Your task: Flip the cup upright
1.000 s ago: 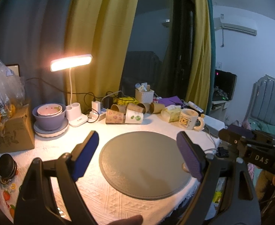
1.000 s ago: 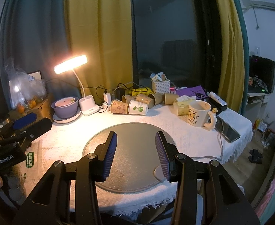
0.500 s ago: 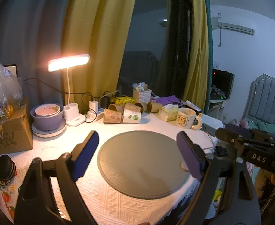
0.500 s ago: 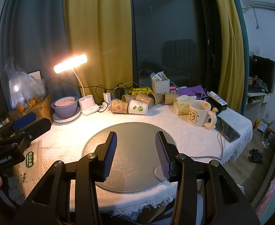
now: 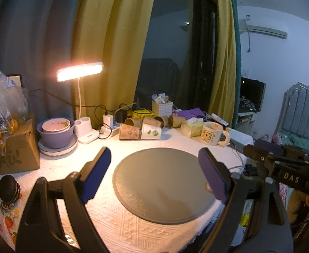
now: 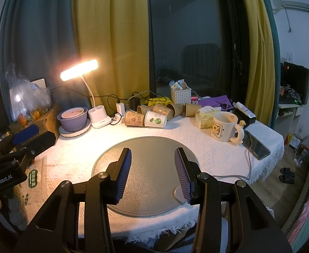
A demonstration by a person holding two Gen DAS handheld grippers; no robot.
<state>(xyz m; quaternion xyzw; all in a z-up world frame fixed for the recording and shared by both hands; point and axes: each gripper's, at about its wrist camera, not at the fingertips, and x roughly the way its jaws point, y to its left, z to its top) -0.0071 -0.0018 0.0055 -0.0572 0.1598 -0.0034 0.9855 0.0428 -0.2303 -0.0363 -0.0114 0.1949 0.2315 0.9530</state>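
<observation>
Several paper cups lie on their sides at the back of the table: a brown patterned one (image 5: 129,131) (image 6: 134,118), a white one with a green print (image 5: 151,131) (image 6: 155,119), and plain brown ones (image 5: 175,120) (image 6: 191,109) behind. My left gripper (image 5: 154,170) is open and empty above the near edge of a round grey mat (image 5: 165,181). My right gripper (image 6: 153,171) is open and empty over the same mat (image 6: 146,147). Both are well short of the cups.
A lit desk lamp (image 6: 79,70), a purple bowl (image 6: 73,119), a cream bear mug (image 6: 225,126), a tissue pack (image 6: 206,116), a white basket (image 6: 180,94), a phone (image 6: 256,145), chargers and cables crowd the back and right. A cardboard box (image 5: 8,149) stands at the left.
The left wrist view shifted slightly, with table objects sliding a little left and up. The right gripper has stayed still. Both stay open.
</observation>
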